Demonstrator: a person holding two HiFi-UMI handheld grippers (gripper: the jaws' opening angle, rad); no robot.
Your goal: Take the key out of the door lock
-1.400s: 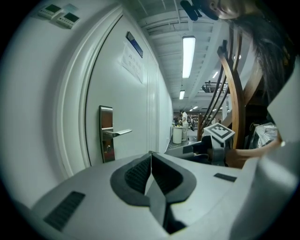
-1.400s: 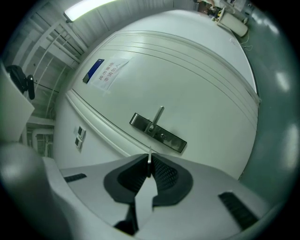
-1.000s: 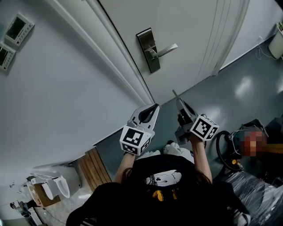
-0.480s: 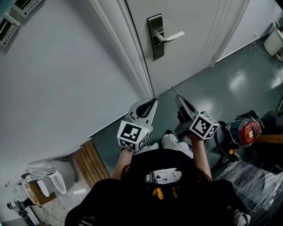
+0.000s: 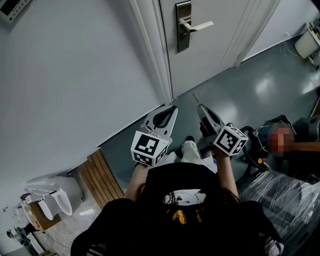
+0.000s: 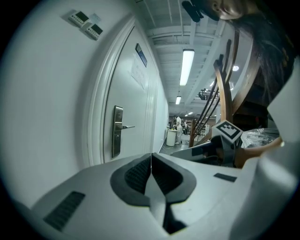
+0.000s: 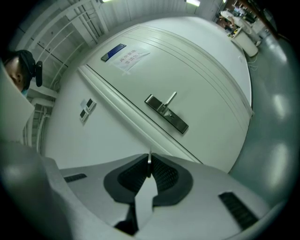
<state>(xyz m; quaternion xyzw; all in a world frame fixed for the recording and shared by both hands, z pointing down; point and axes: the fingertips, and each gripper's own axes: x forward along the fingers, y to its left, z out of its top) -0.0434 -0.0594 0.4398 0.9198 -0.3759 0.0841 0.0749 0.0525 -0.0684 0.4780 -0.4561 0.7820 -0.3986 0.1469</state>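
The door's steel lock plate (image 5: 183, 26) with its lever handle (image 5: 199, 25) sits at the top of the head view, far ahead of both grippers; I see no key in it. My right gripper (image 5: 198, 103) is shut on a thin metal key (image 5: 194, 96) that pokes out past its tips. The key (image 7: 149, 158) shows edge-on between the pads in the right gripper view, with the lock plate (image 7: 167, 114) beyond. My left gripper (image 5: 172, 108) is shut on nothing, level with the right one. The left gripper view shows the lock plate (image 6: 116, 131) to the left.
White wall and door frame (image 5: 152, 55) stand to the left, with wall panels (image 5: 12, 6) at the top left. Grey floor lies below. Wooden slats (image 5: 102, 180) are at the lower left, a hose and machine (image 5: 257, 145) and plastic-wrapped goods (image 5: 290, 200) at the right.
The view has swung, so the lock plate now sits higher and more to the right. Both grippers stay low before the body, the right one still gripping the key.
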